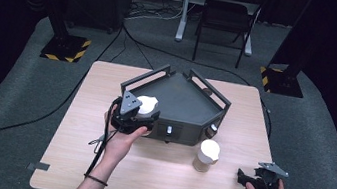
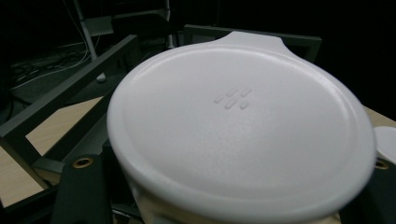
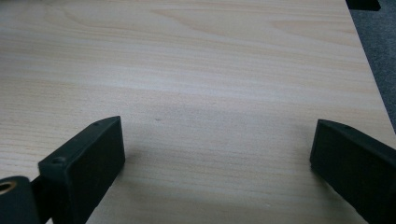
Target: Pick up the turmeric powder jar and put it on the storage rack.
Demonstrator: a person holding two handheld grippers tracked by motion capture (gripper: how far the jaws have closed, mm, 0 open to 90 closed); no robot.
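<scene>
A white-lidded container [image 1: 148, 103] is held just off the front left corner of a dark grey railed tray [image 1: 188, 102], and my left gripper [image 1: 145, 118] is shut on it. In the left gripper view its round white lid [image 2: 243, 130] with a pour tab looms close, and a black finger [image 2: 79, 191] flanks it on each side. A second jar with a white lid [image 1: 207, 155] and tan contents stands on the wooden table [image 1: 154, 173] in front of the tray. At the table's front right, my right gripper [image 1: 246, 179] [image 3: 215, 158] is open over bare wood.
The tray has raised rails on its back sides and a front panel with small knobs [image 1: 169, 131]. A cable [image 1: 97, 152] trails from the left gripper along the forearm. Beyond the table are dark stands with striped bases [image 1: 66, 49] and a chair [image 1: 223, 22].
</scene>
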